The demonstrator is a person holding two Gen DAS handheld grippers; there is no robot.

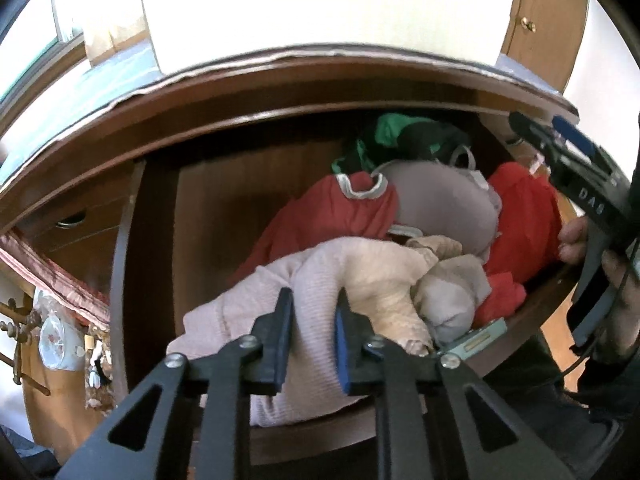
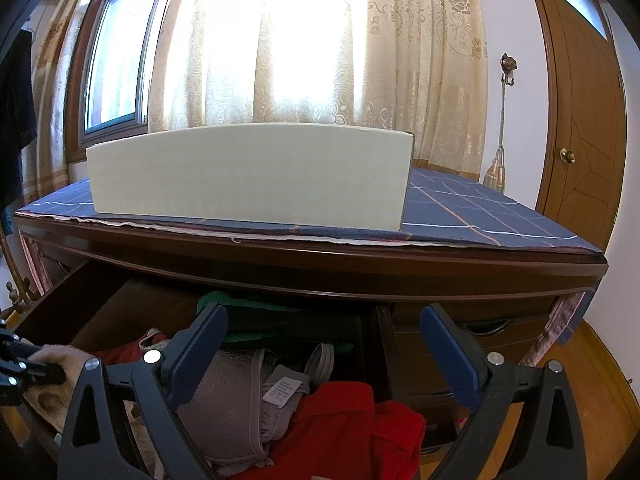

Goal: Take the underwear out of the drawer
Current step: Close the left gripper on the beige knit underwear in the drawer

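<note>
- Your left gripper [image 1: 311, 328] points steeply down into the open drawer [image 1: 156, 216]. Jaws narrow; the blue pads pinch a fold of the pale pink garment [image 1: 248, 308] at the near edge of the pile.
- The pale pink garment lies bunched at the near side of the drawer, partly draped over the front edge. A beige piece [image 1: 384, 276] and a grey piece [image 1: 452, 292] lie just to its right, touching it.
- Farther back: a red garment with grey trim [image 1: 332, 216], a grey bra [image 2: 228, 404] in the middle, more red cloth [image 2: 352, 428] on the right, and green and black cloth [image 1: 400, 132] at the far end.
- Your right gripper [image 2: 324, 354] hovers over the right half of the drawer. Jaws wide apart, nothing between them; the bra and red cloth lie below.
- In the left wrist view your right hand [image 1: 580, 240] grips its tool at the drawer's right edge.
- On the dresser top: a blue checked cloth [image 2: 480, 212] with a white box [image 2: 248, 176] on it. Window and curtain [image 2: 400, 60] behind, wooden door [image 2: 580, 120] at far right.
</note>
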